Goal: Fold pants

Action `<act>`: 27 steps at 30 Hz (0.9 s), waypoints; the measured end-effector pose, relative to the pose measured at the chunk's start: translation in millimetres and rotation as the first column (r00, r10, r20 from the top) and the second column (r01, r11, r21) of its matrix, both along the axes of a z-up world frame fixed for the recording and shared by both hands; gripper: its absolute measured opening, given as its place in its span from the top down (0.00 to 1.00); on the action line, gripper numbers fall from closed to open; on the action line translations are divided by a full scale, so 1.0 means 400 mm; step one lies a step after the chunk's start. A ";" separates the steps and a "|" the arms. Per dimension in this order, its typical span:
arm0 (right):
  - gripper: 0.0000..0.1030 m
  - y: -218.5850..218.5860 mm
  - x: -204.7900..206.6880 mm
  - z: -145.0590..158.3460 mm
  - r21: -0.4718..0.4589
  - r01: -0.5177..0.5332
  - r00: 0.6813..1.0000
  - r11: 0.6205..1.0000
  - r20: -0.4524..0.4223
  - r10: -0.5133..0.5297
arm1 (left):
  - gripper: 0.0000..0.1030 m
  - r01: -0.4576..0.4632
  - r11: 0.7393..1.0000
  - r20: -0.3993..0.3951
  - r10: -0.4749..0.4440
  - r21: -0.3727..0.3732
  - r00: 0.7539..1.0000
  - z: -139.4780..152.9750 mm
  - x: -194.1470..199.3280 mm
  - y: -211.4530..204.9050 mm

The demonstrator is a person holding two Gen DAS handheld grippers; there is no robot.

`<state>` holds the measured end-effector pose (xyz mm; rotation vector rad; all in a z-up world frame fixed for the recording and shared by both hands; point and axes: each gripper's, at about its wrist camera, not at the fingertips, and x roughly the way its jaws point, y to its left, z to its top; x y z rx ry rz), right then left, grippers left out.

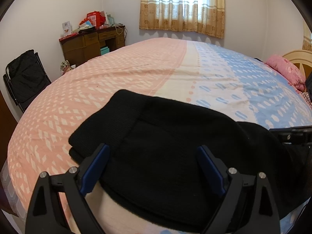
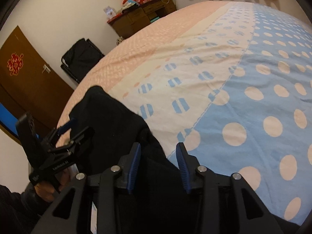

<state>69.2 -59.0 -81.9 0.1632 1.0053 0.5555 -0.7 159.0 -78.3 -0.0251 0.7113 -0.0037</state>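
Black pants (image 1: 165, 136) lie folded at the near edge of the bed (image 1: 136, 68), right under both tongs.

Left to right: the left tongs (image 1: 154, 156) hover with jaws wide apart over the left part of the bundle, clamping nothing. The pants' long axis runs left to right across the near edge. The right tongs (image 2: 158, 156) stand partly apart at the right end, cloth lying between the jaws but not pinched. That right end looks loosest, so the right hand seems nearer the next fold.
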 end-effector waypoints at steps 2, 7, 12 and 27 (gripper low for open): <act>0.61 0.021 0.006 -0.015 -0.012 -0.030 0.999 0.999 -0.016 0.029 | 0.09 0.000 1.000 0.000 0.000 0.001 1.000 0.000 0.000 -0.002; 0.61 0.110 0.019 -0.039 -0.184 -0.062 0.995 0.981 0.063 0.075 | 0.09 0.000 1.000 -0.001 0.000 0.005 1.000 -0.001 0.002 -0.001; 0.85 0.124 0.016 -0.033 -0.172 -0.076 0.996 0.982 0.038 0.084 | 0.09 0.002 1.000 0.000 -0.002 0.004 1.000 -0.001 0.003 -0.002; 0.99 -0.099 0.028 -0.009 -0.049 0.349 0.930 0.936 0.146 -0.339 | 0.08 0.004 1.000 0.013 -0.004 -0.008 1.000 -0.004 0.002 -0.001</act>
